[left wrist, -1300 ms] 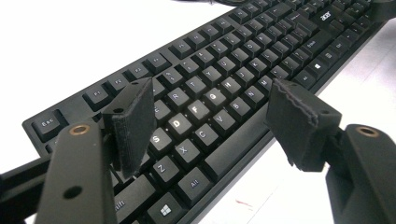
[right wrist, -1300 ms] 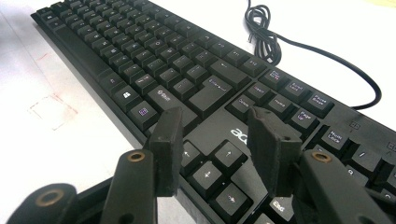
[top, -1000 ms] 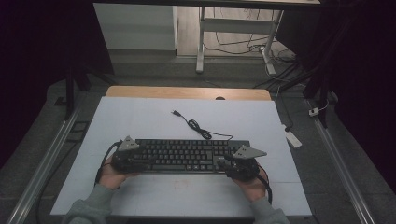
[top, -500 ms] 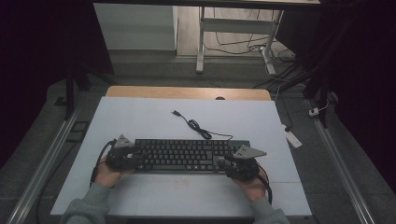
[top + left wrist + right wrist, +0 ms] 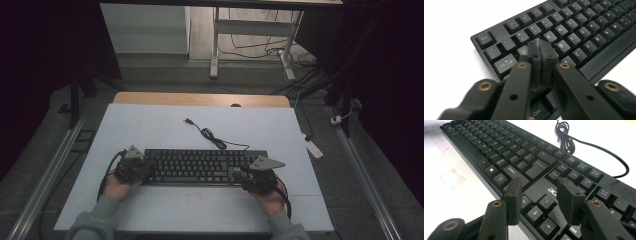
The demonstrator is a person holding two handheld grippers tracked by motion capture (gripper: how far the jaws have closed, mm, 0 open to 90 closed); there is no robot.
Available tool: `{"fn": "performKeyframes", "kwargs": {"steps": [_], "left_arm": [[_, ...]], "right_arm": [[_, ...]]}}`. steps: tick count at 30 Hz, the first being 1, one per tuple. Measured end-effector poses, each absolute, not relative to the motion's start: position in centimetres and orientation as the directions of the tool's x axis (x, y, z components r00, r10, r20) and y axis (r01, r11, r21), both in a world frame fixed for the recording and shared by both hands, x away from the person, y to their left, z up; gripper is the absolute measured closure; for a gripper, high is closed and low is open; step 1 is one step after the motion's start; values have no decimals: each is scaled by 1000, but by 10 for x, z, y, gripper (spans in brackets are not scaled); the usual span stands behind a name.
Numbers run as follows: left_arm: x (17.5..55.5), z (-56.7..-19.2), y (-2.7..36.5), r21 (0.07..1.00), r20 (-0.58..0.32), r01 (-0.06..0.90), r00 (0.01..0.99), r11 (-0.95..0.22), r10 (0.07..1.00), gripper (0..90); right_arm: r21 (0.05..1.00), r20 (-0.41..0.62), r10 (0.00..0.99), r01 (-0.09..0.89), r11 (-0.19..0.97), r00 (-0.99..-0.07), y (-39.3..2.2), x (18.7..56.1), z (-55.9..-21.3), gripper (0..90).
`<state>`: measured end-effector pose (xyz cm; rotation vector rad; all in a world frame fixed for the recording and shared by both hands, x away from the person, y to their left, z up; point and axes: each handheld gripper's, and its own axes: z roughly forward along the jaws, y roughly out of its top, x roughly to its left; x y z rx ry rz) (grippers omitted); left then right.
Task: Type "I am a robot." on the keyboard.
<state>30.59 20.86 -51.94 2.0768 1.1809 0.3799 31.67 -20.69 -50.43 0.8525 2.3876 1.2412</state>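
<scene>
Keyboard (image 5: 200, 166) flat on white surface (image 5: 150, 125). Left hand-held gripper (image 5: 540, 53), jaws just closed and empty, over letter keys; right hand-held gripper (image 5: 540, 200) parted above arrow keys. Probable step: key pressing; next, careful lowering onto one key.

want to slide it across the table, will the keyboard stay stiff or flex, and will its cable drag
The keyboard is a long, flat black slab lying flush on the table, so it will probably slide as one stiff piece and not tip. Pushed at one end alone it may pivot. Its loose cable, coiled behind it, looks floppy and will likely trail or bunch.
</scene>
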Motion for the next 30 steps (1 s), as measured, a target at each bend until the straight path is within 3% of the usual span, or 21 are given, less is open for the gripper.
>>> {"fn": "performKeyframes", "kwargs": {"steps": [30], "left_arm": [[310, -524, 202, 692, -75, 631, 546, -351, 834, 890]], "right_arm": [[820, -11, 640, 360, 445, -768, -207, 316, -504, 557]]}}
